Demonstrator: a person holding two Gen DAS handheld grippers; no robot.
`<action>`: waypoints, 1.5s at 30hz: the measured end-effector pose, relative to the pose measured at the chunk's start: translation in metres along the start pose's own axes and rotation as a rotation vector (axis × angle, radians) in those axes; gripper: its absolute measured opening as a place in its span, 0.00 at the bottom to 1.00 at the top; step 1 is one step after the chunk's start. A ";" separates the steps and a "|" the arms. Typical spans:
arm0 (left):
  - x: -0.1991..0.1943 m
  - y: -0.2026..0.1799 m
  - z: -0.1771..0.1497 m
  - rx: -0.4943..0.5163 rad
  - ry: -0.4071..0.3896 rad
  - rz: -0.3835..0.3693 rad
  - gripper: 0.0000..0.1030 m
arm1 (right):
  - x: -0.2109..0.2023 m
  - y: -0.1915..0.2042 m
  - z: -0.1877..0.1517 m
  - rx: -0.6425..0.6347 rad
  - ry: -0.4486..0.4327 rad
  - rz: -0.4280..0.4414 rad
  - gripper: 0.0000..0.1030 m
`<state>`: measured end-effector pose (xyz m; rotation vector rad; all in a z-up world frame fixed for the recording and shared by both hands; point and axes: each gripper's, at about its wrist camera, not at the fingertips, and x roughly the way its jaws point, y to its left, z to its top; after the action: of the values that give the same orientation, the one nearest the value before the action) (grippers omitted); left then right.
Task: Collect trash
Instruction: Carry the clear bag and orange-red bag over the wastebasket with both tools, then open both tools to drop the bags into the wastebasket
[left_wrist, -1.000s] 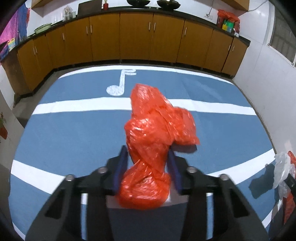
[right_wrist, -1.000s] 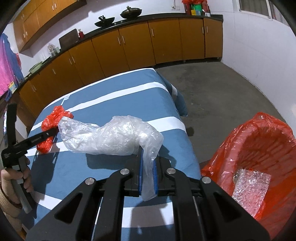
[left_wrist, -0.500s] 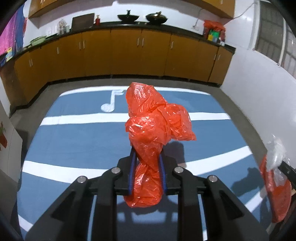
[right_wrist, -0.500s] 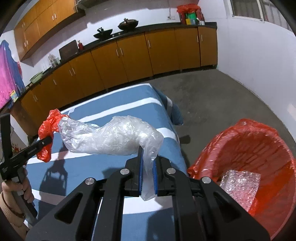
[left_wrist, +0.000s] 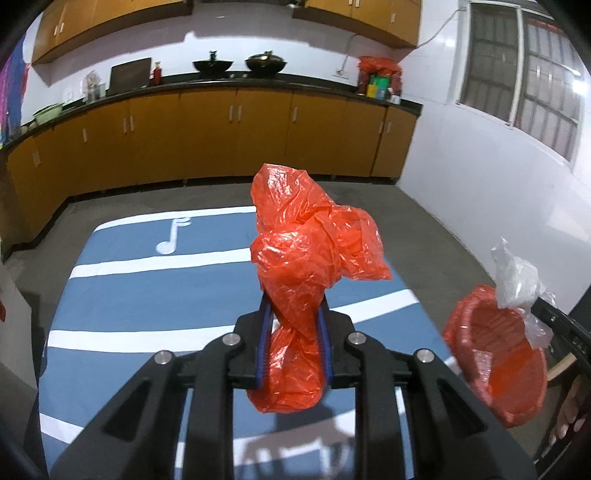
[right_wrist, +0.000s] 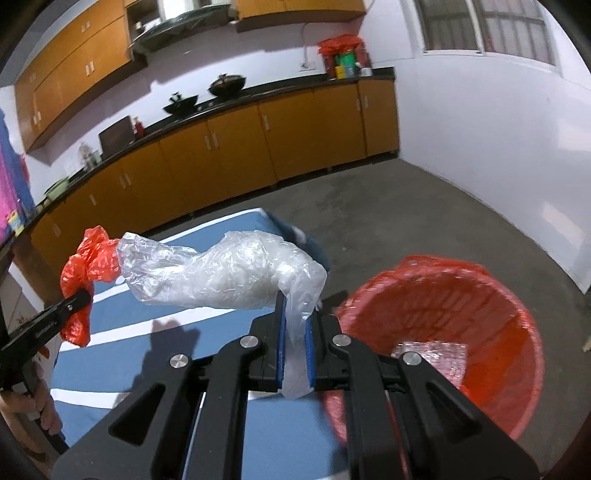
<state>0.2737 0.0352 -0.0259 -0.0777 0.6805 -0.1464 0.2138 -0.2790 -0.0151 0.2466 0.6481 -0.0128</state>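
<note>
A crumpled red plastic bag (left_wrist: 303, 266) hangs in the air above the bed. A clear crinkled bag (right_wrist: 229, 275) — also aloft — sits beside the red-lined bin (right_wrist: 480, 291), which holds bubble wrap (right_wrist: 439, 360).

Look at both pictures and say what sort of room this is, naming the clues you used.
Probably a home kitchen: a long run of orange-brown base cabinets under a dark countertop, with two woks standing on it, and wall cupboards above.

A blue bed (left_wrist: 155, 295) with white stripes and a music note stands on grey floor (right_wrist: 424, 221).
</note>
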 end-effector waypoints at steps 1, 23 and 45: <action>-0.002 -0.006 0.000 0.006 -0.002 -0.009 0.22 | -0.003 -0.004 0.001 0.008 -0.004 -0.009 0.09; -0.004 -0.150 -0.020 0.153 0.033 -0.246 0.22 | -0.046 -0.110 -0.006 0.229 -0.061 -0.237 0.09; 0.026 -0.233 -0.047 0.243 0.148 -0.376 0.26 | -0.045 -0.153 -0.017 0.369 -0.048 -0.257 0.12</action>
<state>0.2387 -0.1997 -0.0509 0.0403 0.7859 -0.5996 0.1539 -0.4269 -0.0353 0.5160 0.6232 -0.3866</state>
